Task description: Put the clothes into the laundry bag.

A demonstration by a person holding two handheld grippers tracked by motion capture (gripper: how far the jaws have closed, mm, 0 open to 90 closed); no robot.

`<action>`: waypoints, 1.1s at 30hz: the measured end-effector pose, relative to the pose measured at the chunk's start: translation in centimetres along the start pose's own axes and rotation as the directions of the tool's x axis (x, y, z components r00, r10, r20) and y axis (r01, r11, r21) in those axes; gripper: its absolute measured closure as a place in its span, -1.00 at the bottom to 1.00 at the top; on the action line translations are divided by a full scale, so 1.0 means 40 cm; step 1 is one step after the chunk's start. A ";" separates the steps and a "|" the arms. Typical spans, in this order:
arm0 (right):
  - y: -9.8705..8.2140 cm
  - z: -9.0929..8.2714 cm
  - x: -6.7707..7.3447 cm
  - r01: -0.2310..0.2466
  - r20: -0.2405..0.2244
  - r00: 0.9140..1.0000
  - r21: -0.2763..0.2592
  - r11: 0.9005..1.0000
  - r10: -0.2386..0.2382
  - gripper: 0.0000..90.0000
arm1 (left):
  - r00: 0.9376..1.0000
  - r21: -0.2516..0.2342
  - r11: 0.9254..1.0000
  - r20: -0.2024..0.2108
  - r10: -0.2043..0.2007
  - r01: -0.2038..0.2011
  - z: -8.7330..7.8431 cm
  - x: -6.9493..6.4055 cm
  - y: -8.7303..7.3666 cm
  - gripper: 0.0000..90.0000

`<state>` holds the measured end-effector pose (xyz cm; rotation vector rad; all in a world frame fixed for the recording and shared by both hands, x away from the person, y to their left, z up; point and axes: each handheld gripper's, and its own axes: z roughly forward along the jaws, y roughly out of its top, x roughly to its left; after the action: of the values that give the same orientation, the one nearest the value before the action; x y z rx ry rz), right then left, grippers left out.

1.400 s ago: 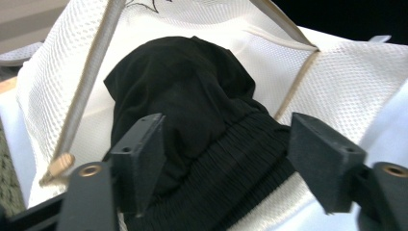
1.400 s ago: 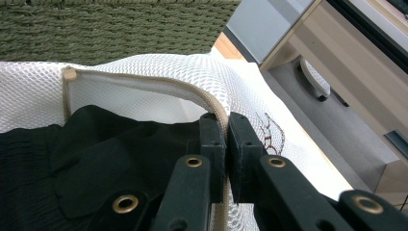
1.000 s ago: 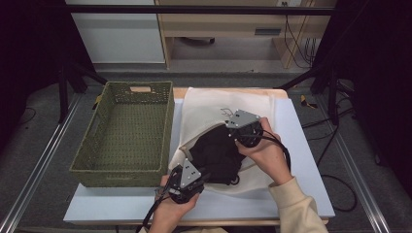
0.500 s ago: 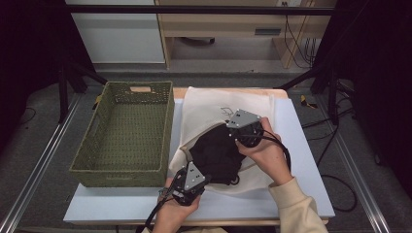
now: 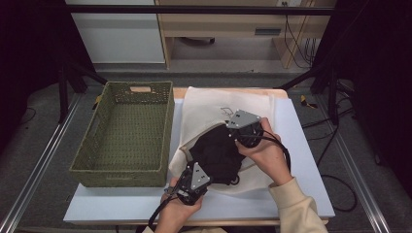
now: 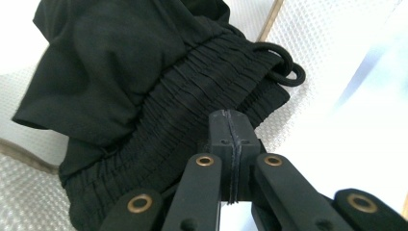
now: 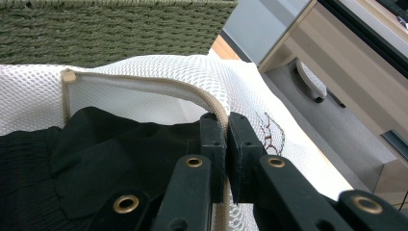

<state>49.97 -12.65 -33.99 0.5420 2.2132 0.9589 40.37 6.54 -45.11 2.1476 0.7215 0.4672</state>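
A white mesh bag (image 5: 252, 104) lies on the table with a black garment (image 5: 216, 153) bunched in its opening. My right gripper (image 5: 230, 127) is shut on the bag's beige zipper rim (image 7: 144, 84) and holds it up above the garment (image 7: 96, 144). My left gripper (image 5: 202, 168) sits at the garment's near edge. In the left gripper view its jaws (image 6: 230, 115) are shut, with the tips against the gathered elastic waistband (image 6: 159, 120); I see no cloth between them. A drawstring loop (image 6: 284, 67) sticks out of the waistband onto the mesh (image 6: 327, 43).
An empty green woven basket (image 5: 116, 175) stands left of the bag, its wall (image 7: 96, 29) close behind the bag's rim. The white table top (image 5: 301, 145) is bare on the right. A wooden cabinet (image 5: 228, 24) stands beyond the table.
My left gripper has moved forward from the table's front edge up against the garment's waistband. The right gripper has held the bag's rim in place.
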 end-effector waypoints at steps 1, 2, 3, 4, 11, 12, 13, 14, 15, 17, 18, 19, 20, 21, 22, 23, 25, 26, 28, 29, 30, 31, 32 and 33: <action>0.000 0.001 0.000 -0.001 0.000 1.000 0.000 1.000 0.001 0.93 | 1.000 0.001 1.000 -0.004 -0.003 0.003 0.004 0.001 -0.001 1.00; 0.000 0.001 0.000 -0.001 0.000 1.000 0.000 1.000 0.001 0.93 | 1.000 0.002 1.000 -0.005 -0.006 0.006 0.008 0.002 -0.001 1.00; 0.000 0.000 0.000 -0.001 -0.001 1.000 0.000 1.000 0.001 0.93 | 1.000 0.005 1.000 -0.002 -0.012 0.012 0.012 0.004 -0.001 1.00; 0.001 0.000 0.001 -0.001 -0.001 1.000 -0.001 1.000 0.001 0.93 | 1.000 0.008 1.000 -0.002 -0.013 0.013 0.016 0.005 -0.001 1.00; 0.002 -0.004 0.000 -0.003 0.001 1.000 -0.006 1.000 0.003 0.93 | 1.000 0.024 1.000 0.002 -0.009 0.009 0.030 0.001 -0.005 1.00; 0.003 -0.004 -0.001 -0.001 0.001 1.000 -0.006 1.000 0.001 0.93 | 1.000 0.023 1.000 0.000 -0.008 0.008 0.031 0.001 -0.005 1.00; 0.003 -0.003 0.000 0.000 0.000 1.000 -0.007 1.000 0.000 0.93 | 1.000 0.028 1.000 0.000 -0.006 0.006 0.032 0.002 -0.005 1.00; 0.003 -0.002 0.001 0.001 -0.001 1.000 -0.005 1.000 -0.001 0.93 | 1.000 0.030 1.000 -0.001 -0.007 0.007 0.033 0.002 -0.005 1.00; 0.003 -0.002 0.002 0.005 -0.001 1.000 -0.004 1.000 -0.005 0.93 | 1.000 0.029 1.000 -0.006 -0.006 0.006 0.034 0.004 -0.006 1.00; 0.003 0.000 0.003 0.006 -0.002 1.000 -0.002 1.000 -0.006 0.93 | 1.000 0.035 0.999 -0.011 -0.002 0.003 0.039 0.006 -0.006 1.00; 0.003 0.000 0.003 0.006 -0.002 1.000 -0.002 1.000 -0.006 0.93 | 1.000 0.035 0.999 -0.011 -0.002 0.003 0.039 0.006 -0.006 1.00; 0.003 0.000 0.004 0.006 0.000 1.000 -0.002 1.000 -0.006 0.93 | 1.000 0.040 0.999 -0.013 -0.002 0.003 0.043 0.006 -0.007 1.00; 0.004 0.000 0.006 0.007 -0.001 1.000 -0.001 1.000 -0.007 0.93 | 1.000 0.042 0.999 -0.012 -0.003 0.004 0.047 0.006 -0.007 1.00; 0.004 0.000 0.006 0.007 -0.001 1.000 -0.001 1.000 -0.007 0.93 | 1.000 0.047 0.999 -0.013 0.001 -0.001 0.050 0.006 -0.007 1.00; 0.005 0.000 0.006 0.007 -0.001 1.000 -0.002 1.000 -0.007 0.93 | 1.000 0.048 0.999 -0.017 0.006 -0.005 0.054 0.005 -0.007 1.00; 0.005 0.000 0.006 0.007 -0.001 1.000 -0.002 1.000 -0.007 0.93 | 1.000 0.053 0.999 -0.018 0.010 -0.009 0.058 0.004 -0.007 1.00; 0.005 -0.001 0.006 0.005 -0.002 1.000 -0.004 1.000 -0.005 0.93 | 1.000 0.057 0.998 -0.021 0.013 -0.012 0.065 0.003 -0.007 1.00; 0.005 -0.001 0.005 0.004 -0.004 1.000 -0.004 1.000 -0.004 0.93 | 1.000 0.059 0.998 -0.019 0.013 -0.012 0.068 0.003 -0.007 1.00; 0.004 -0.001 0.004 0.004 -0.006 1.000 -0.006 1.000 -0.004 0.93 | 1.000 0.062 0.998 -0.023 0.017 -0.016 0.076 0.003 -0.009 1.00; 0.004 -0.001 0.004 0.004 -0.006 1.000 -0.006 1.000 -0.004 0.93 | 1.000 0.062 0.998 -0.023 0.017 -0.016 0.076 0.003 -0.009 1.00; 0.004 -0.001 0.003 0.005 -0.007 1.000 -0.007 1.000 -0.005 0.93 | 1.000 0.069 0.997 -0.021 0.020 -0.019 0.077 0.003 -0.009 1.00; 0.004 -0.001 0.002 0.004 -0.007 1.000 -0.008 1.000 -0.004 0.93 | 1.000 0.071 0.997 -0.024 0.020 -0.018 0.078 0.003 -0.009 1.00; 0.004 -0.001 0.002 0.004 -0.007 1.000 -0.009 1.000 -0.004 0.93 | 0.999 0.072 0.997 -0.024 0.023 -0.021 0.080 0.003 -0.009 1.00; 0.004 -0.002 0.003 0.005 -0.008 1.000 -0.012 1.000 -0.005 0.93 | 0.999 0.068 0.998 -0.026 0.021 -0.019 0.082 0.002 -0.010 1.00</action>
<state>49.86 -12.54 -33.88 0.5279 2.2135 0.9723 42.09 4.89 -47.41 2.2172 0.7411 0.4896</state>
